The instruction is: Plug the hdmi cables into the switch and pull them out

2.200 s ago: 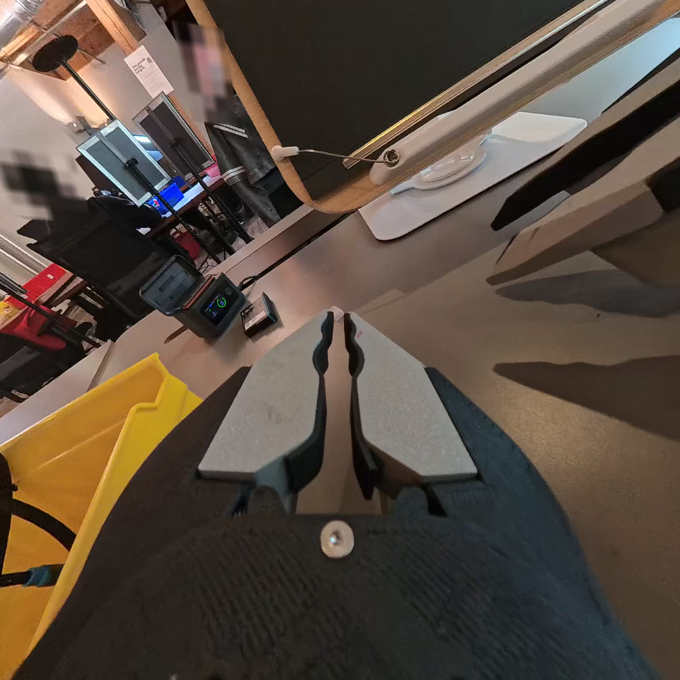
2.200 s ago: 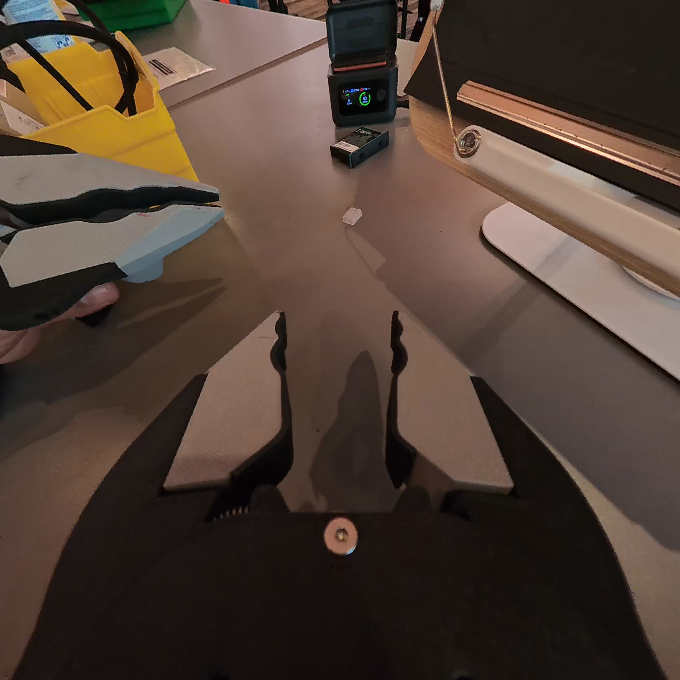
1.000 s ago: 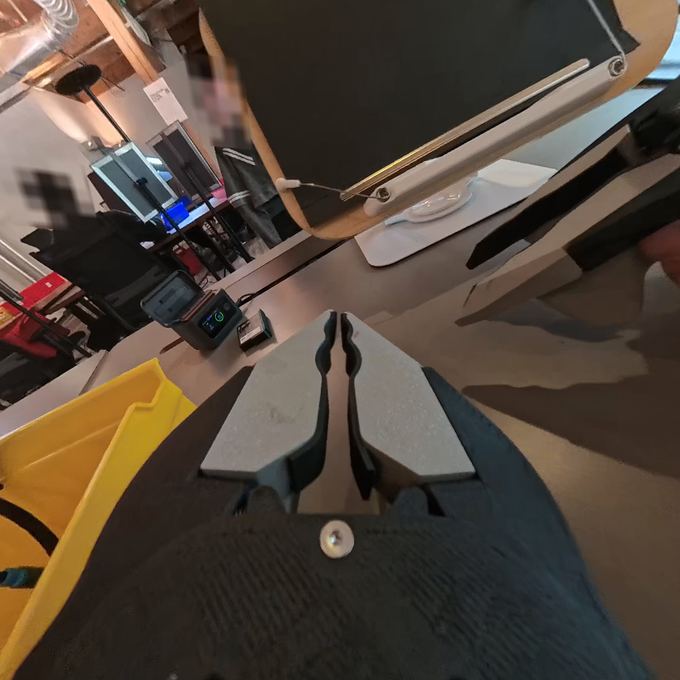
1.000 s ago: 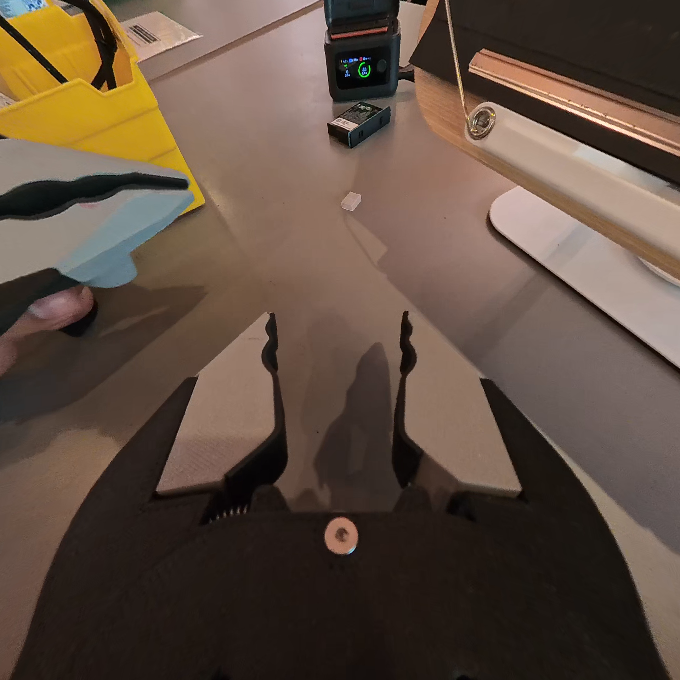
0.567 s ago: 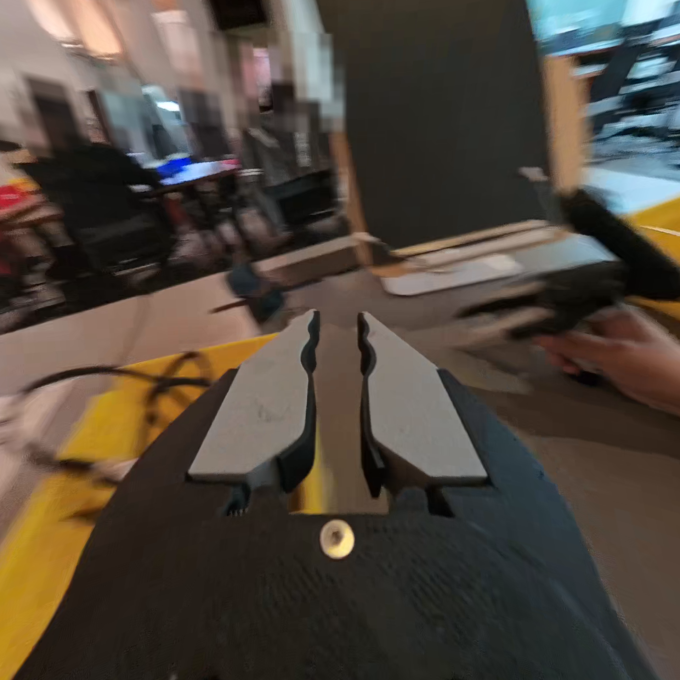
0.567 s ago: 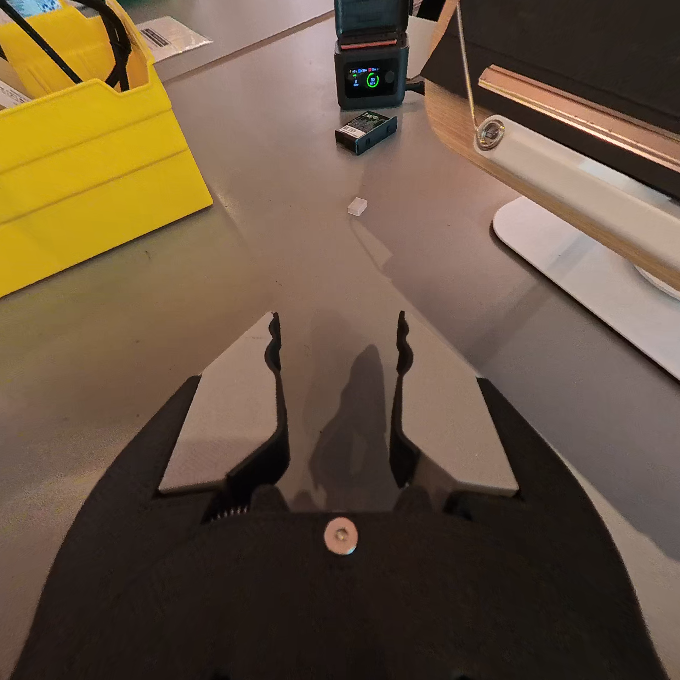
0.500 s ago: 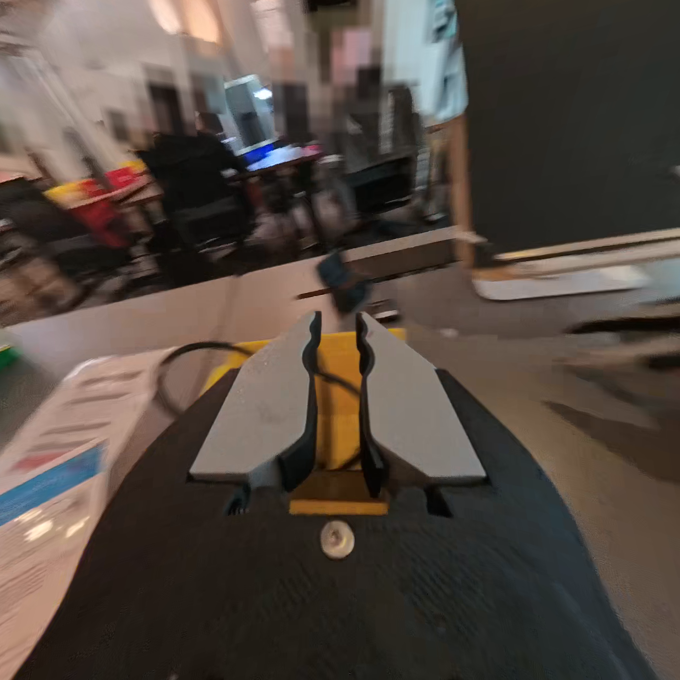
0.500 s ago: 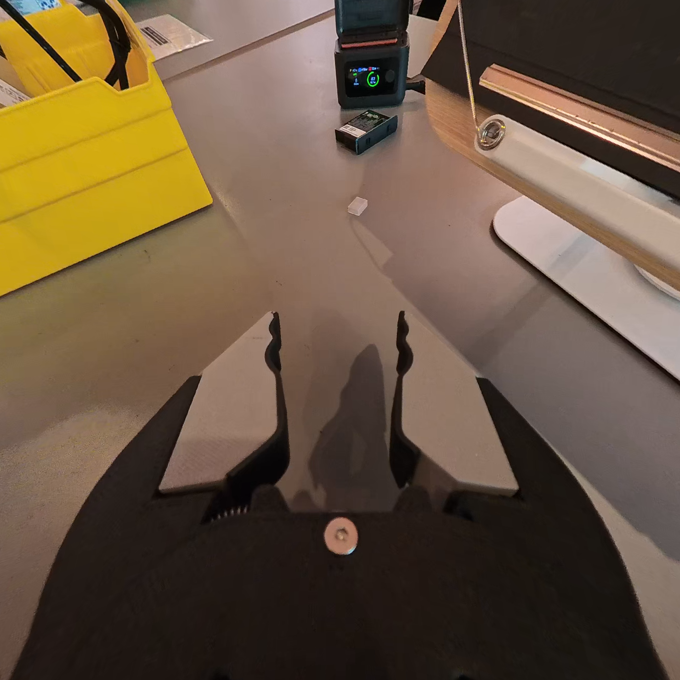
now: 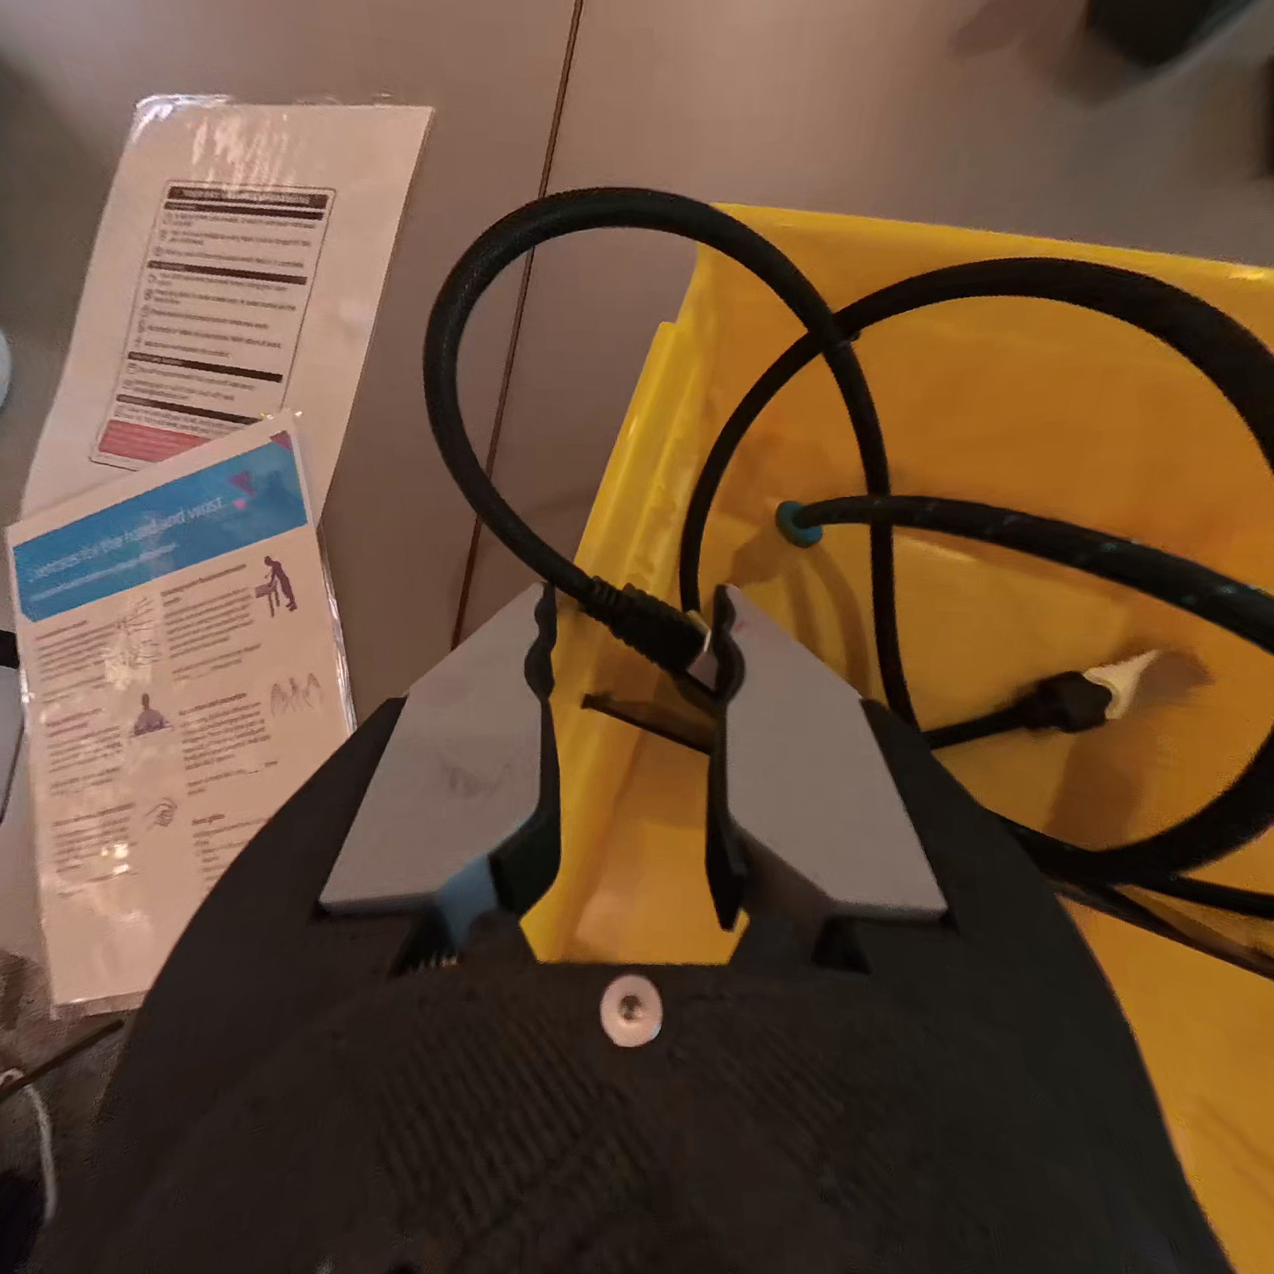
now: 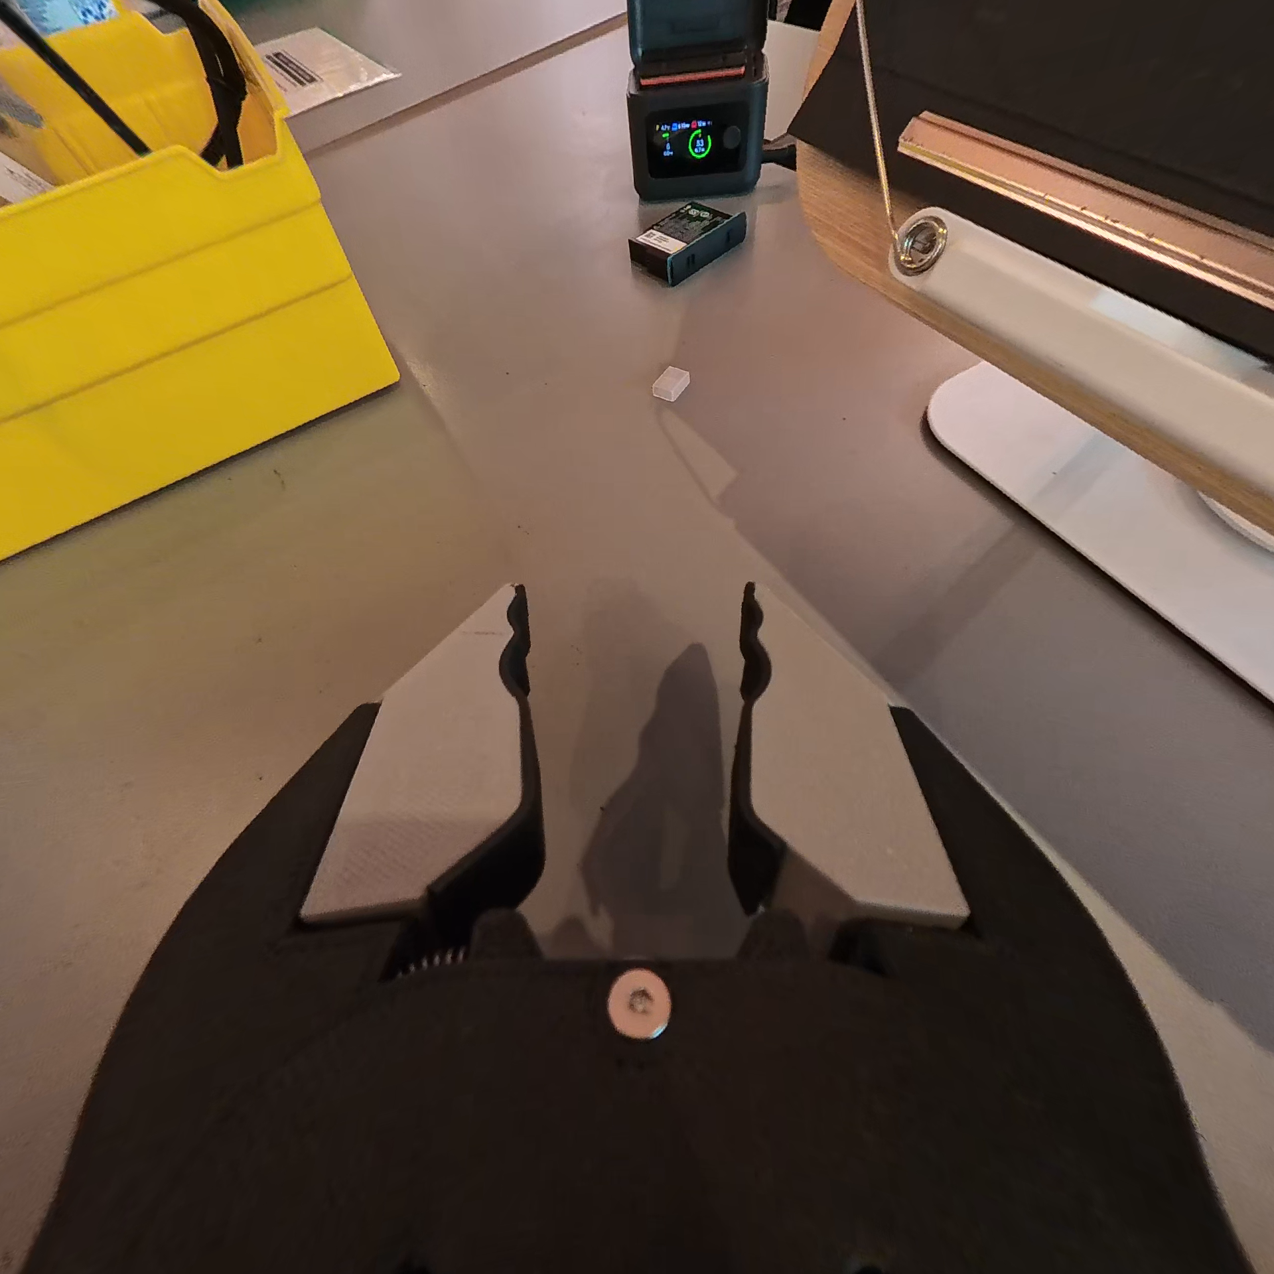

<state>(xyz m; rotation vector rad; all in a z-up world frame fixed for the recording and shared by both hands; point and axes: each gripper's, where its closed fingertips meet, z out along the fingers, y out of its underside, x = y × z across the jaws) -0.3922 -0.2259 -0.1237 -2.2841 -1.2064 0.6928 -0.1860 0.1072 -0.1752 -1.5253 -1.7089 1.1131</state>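
1. The cable (image 9: 482, 289) is black and braided, looping over the rim of the yellow bin (image 9: 1034, 427); its plug (image 9: 648, 631) has a silver tip.
2. The left tongs (image 9: 631, 620) are released, the plug lying between their tips.
3. The right tongs (image 10: 631, 600) are released over the bare worktop (image 10: 551, 482), well apart from the bin.

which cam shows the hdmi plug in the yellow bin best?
Left wrist view: the HDMI plug sits between the open left gripper fingertips, inside the yellow bin. Right wrist view shows only the bin's outside and cable loops; plug hidden.
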